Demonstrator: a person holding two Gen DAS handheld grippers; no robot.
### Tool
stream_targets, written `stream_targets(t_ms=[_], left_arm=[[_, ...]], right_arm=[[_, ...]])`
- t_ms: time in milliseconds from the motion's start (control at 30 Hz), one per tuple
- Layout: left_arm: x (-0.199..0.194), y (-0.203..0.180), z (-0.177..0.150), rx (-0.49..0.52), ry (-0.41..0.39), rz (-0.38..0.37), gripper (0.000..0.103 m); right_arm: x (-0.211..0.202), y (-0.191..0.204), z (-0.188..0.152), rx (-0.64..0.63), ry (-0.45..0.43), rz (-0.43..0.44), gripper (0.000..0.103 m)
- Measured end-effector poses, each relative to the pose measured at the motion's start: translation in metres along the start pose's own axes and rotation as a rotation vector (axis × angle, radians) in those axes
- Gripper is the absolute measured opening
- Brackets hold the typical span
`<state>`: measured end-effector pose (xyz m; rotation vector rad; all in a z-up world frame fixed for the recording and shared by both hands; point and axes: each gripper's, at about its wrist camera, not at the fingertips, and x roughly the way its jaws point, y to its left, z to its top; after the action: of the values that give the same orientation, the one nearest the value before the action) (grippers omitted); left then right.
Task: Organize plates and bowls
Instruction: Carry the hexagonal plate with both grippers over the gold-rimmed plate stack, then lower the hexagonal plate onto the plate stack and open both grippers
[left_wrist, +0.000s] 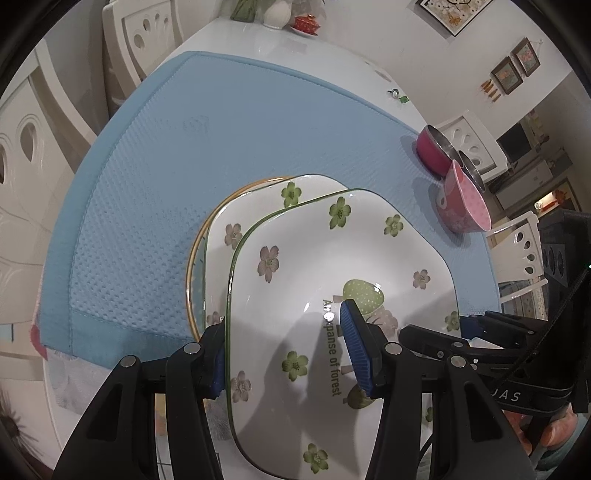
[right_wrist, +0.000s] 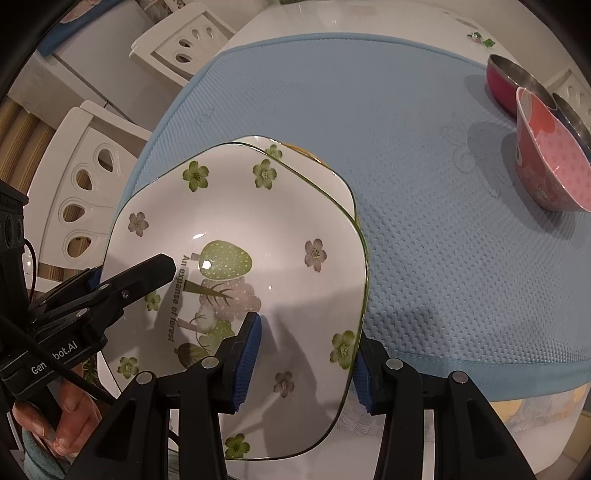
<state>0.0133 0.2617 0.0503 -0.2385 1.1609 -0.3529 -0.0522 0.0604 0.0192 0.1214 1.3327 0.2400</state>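
White desk (left_wrist: 229, 40) under a blue mat (left_wrist: 147, 177), pale chairs around; at left, left tongs (left_wrist: 284, 354) spread wide astride the near-left rim of the top floral plate (left_wrist: 332, 266), one pad outside, one over the well, not clearly pinching; plate stacked on a matching plate (left_wrist: 258, 199) and a gold-rimmed one (left_wrist: 195, 251); right tongs (right_wrist: 306, 362) likewise parted astride the opposite rim; farther right, pink bowl (right_wrist: 554, 162) beside red bowl (right_wrist: 506, 81). Best closed evenly on both rims, lifted level to avoid dragging the plate beneath.
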Motion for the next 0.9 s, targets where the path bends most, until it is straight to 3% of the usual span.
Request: stream_targets(t_ms=[900], left_arm=[[0.009,0.007,0.005,-0.012,0.017,0.019,0.048]], right_arm=[[0.011,-0.004,0.003,0.008,0.011,-0.004,0.044]])
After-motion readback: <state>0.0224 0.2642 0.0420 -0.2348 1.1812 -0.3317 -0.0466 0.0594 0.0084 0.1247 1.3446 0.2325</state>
